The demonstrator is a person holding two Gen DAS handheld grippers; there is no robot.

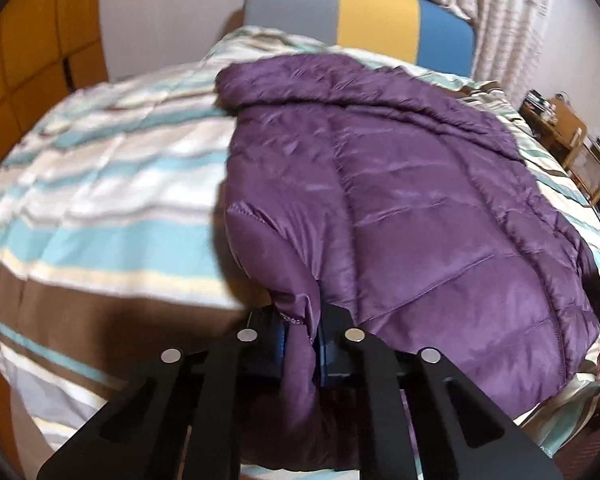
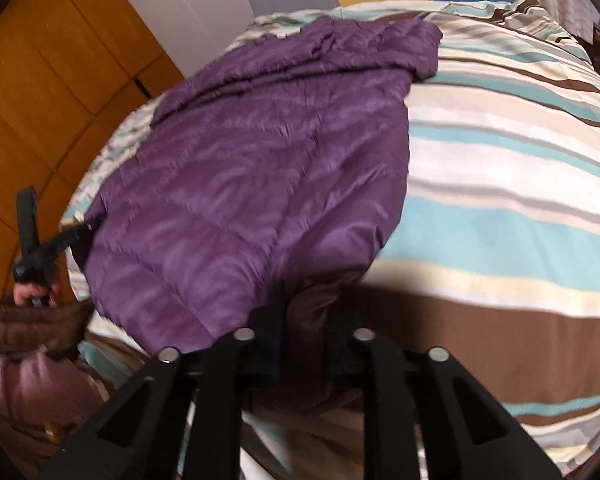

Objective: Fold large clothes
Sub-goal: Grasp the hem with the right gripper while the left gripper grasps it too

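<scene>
A purple quilted puffer jacket (image 1: 400, 200) lies spread on the striped bed cover (image 1: 100, 200). My left gripper (image 1: 302, 332) is shut on a bunched near corner of the jacket, fabric pinched between its blue pads. In the right wrist view the same jacket (image 2: 260, 168) lies on the cover (image 2: 500, 200). My right gripper (image 2: 306, 320) is shut on the jacket's other near corner, in shadow. The left gripper (image 2: 76, 232) also shows at the far left of that view, held by a hand at the jacket's edge.
A headboard (image 1: 360, 12) in grey, yellow and blue stands at the bed's far end. Orange wooden wardrobe doors (image 2: 60, 60) are on the left. Curtains (image 1: 520, 20) and a small wooden shelf unit (image 1: 568, 140) are on the right. The person's pink-sleeved arm (image 2: 24, 380) is at lower left.
</scene>
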